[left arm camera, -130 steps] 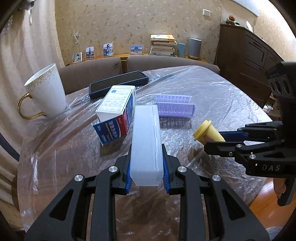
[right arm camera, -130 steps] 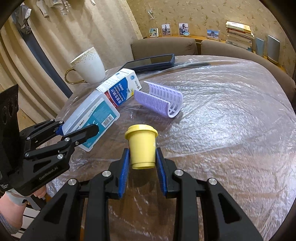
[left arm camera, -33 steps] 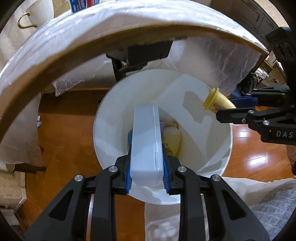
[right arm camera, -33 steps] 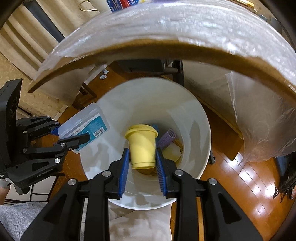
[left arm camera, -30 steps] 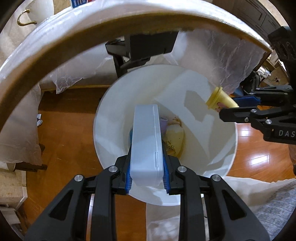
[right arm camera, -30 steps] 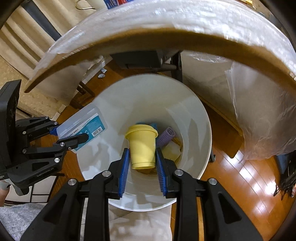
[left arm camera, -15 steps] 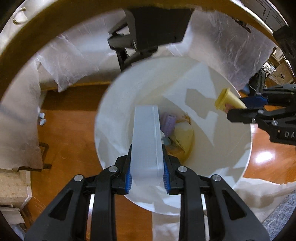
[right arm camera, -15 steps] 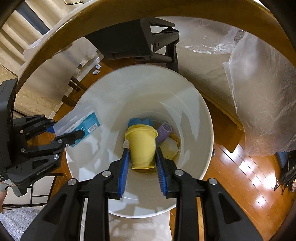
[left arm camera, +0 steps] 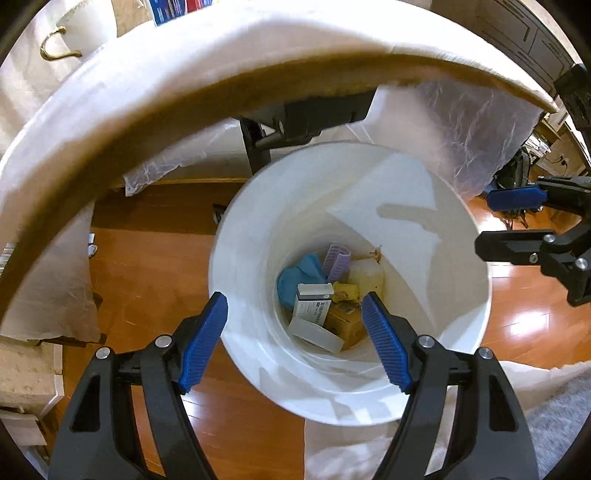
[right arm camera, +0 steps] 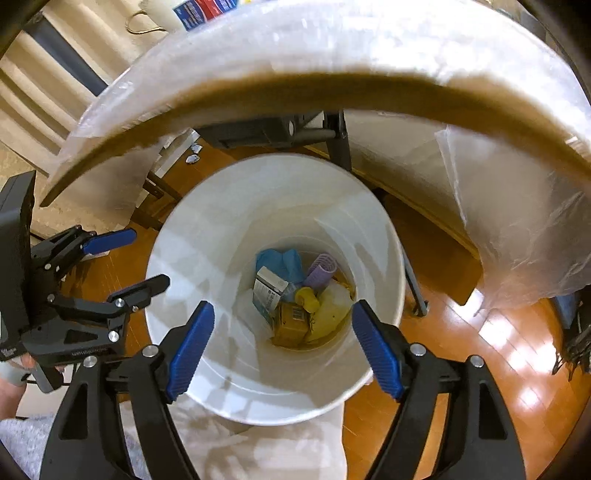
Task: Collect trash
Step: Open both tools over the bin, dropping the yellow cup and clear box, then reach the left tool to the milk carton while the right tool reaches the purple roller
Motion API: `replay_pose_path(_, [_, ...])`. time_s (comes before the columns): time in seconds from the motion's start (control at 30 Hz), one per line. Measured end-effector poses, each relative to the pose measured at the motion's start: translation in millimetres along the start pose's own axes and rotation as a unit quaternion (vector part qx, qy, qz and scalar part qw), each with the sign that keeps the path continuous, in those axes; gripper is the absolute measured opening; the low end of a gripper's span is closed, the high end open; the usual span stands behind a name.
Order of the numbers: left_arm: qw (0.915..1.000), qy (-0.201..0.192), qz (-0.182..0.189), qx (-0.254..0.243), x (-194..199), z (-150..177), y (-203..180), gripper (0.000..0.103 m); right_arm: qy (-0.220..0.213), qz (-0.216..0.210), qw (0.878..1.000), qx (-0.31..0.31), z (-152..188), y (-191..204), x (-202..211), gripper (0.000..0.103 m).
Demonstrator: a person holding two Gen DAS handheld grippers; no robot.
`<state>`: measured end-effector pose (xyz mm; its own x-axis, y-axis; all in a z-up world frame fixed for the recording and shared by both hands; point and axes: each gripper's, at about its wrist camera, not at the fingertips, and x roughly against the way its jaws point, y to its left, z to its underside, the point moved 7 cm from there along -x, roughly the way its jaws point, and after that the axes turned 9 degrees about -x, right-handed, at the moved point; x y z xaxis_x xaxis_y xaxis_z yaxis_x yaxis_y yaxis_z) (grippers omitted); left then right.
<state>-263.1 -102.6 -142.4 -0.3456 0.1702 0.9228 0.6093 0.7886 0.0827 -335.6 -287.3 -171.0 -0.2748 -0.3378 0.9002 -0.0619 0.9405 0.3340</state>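
Note:
Both grippers hang over a white bin on the wooden floor. My left gripper is opening its jaws with nothing between them. So is my right gripper, beside it. At the bin's bottom lies the clear plastic box with a blue-and-white label. The yellow cup rests next to it, among a purple curler, a blue rag and a yellow carton.
The round table's edge under clear plastic sheet arches over the bin. On the table top show a white mug with a gold handle and a blue-and-red carton. A black table leg stands behind the bin.
Both grippers opened. The plastic box left the left jaws and the yellow cup left the right jaws; both now lie at the bottom of the bin.

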Motion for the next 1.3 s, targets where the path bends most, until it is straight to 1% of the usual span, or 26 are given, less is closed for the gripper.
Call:
replay_pose_path(0.03, [1.0,-0.003,0.001,0.0,6.4,-0.5,0.1,0.076,-0.004,-0.005,1.0,0.004,-0.7,2.4,10.9,0.076])
replay_pose_path(0.13, [0.9996,-0.027,0.002,-0.008,40.6,-5.3,-1.4,0.076,-0.031,-0.025,0.999,0.024,-4.6,13.1,51.3,0.078])
replay_pose_path(0.2, [0.9985,-0.05,0.003,-0.022,73.2,-11.8,-2.9,0.076,-0.065,-0.038,0.996,0.047,-10.4,22.8,83.3,0.08])
replay_pose_path(0.23, [0.9974,-0.065,0.008,-0.032,88.8,-17.4,-3.3,0.078,-0.095,-0.041,0.993,0.061,-16.9,29.2,104.1,0.084])
replay_pose_path(0.27, [0.9947,-0.092,0.009,-0.045,111.7,-24.9,-3.7,0.088,-0.124,-0.04,0.989,0.072,-24.9,33.6,121.3,0.091])
replay_pose_path(0.3, [0.9906,-0.124,0.005,-0.058,134.1,-33.3,-2.9,0.097,-0.152,-0.036,0.985,0.078,-34.2,35.7,135.2,0.095])
replay_pose_path(0.33, [0.9871,-0.146,-0.002,-0.066,148.5,-39.4,-1.5,0.1,-0.18,-0.029,0.98,0.082,-43.9,36.6,146.7,0.099])
replay_pose_path(0.37, [0.9802,-0.183,-0.021,-0.073,169.2,-50.6,4.4,0.101,-0.209,-0.022,0.974,0.083,-55.0,36.4,156.3,0.099])
replay_pose_path(0.4, [0.9737,-0.211,-0.044,-0.074,183.5,-60.6,12.3,0.101,-0.242,-0.013,0.967,0.082,-71.3,34.3,164.0,0.099])
replay_pose_path(0.43, [0.9667,-0.237,-0.066,-0.069,194.3,-71.0,22.1,0.101,-0.255,-0.004,0.964,0.076,-81.6,31.4,165.0,0.099])
replay_pose_path(0.47, [0.9624,-0.252,-0.078,-0.065,198.5,-78.0,30.4,0.101,-0.262,0.007,0.963,0.068,-94.1,26.6,163.2,0.099])
replay_pose_path(0.5, [0.9582,-0.264,-0.097,-0.053,200.4,-88.8,43.4,0.101,-0.265,0.007,0.962,0.065,-111.2,23.6,158.3,0.099])
replay_pose_path(0.57, [0.9575,-0.262,-0.116,-0.034,194.1,-106.6,64.2,0.101,-0.257,0.001,0.964,0.065,-132.5,20.2,147.8,0.099])
replay_pose_path(0.63, [0.9582,-0.261,-0.116,-0.015,184.2,-121.2,82.8,0.101,-0.25,-0.004,0.965,0.073,-153.1,17.3,136.1,0.099])
replay_pose_path(0.7, [0.9635,-0.249,-0.099,0.013,169.6,-141.1,104.5,0.101,-0.237,0.003,0.968,0.085,-173.7,18.0,122.1,0.099])
replay_pose_path(0.73, [0.9673,-0.236,-0.089,0.027,157.9,-152.5,116.5,0.101,-0.234,0.005,0.968,0.091,-182.0,19.4,116.5,0.099])
replay_pose_path(0.83, [0.9723,-0.213,-0.085,0.045,130.4,-179.4,136.0,0.101,-0.217,0.007,0.971,0.103,-201.3,24.5,96.0,0.099])
replay_pose_path(0.87, [0.9728,-0.21,-0.087,0.048,125.1,-182.6,138.5,0.101,-0.214,0.007,0.971,0.106,-204.0,27.9,88.7,0.099])
replay_pose_path(0.93, [0.9761,-0.196,-0.085,0.042,104.5,-197.9,145.8,0.101,-0.204,0.011,0.972,0.114,-212.7,32.9,76.6,0.099])
replay_pose_path(1.03, [0.9799,-0.181,-0.081,0.025,85.0,-211.1,147.5,0.101,-0.191,0.013,0.974,0.124,-227.1,34.8,59.3,0.099])
replay_pose_path(1.1, [0.982,-0.171,-0.079,0.018,73.8,-218.4,151.3,0.101,-0.18,0.006,0.976,0.127,-239.2,35.0,48.8,0.099])
replay_pose_path(1.17, [0.985,-0.159,-0.066,0.014,58.4,-229.2,153.4,0.101,-0.171,0.001,0.977,0.124,-248.1,34.4,42.6,0.099])
replay_pose_path(1.3, [0.9884,-0.142,-0.053,0.013,35.5,-245.2,159.4,0.101,-0.154,-0.012,0.981,0.119,-268.1,31.5,28.4,0.099])
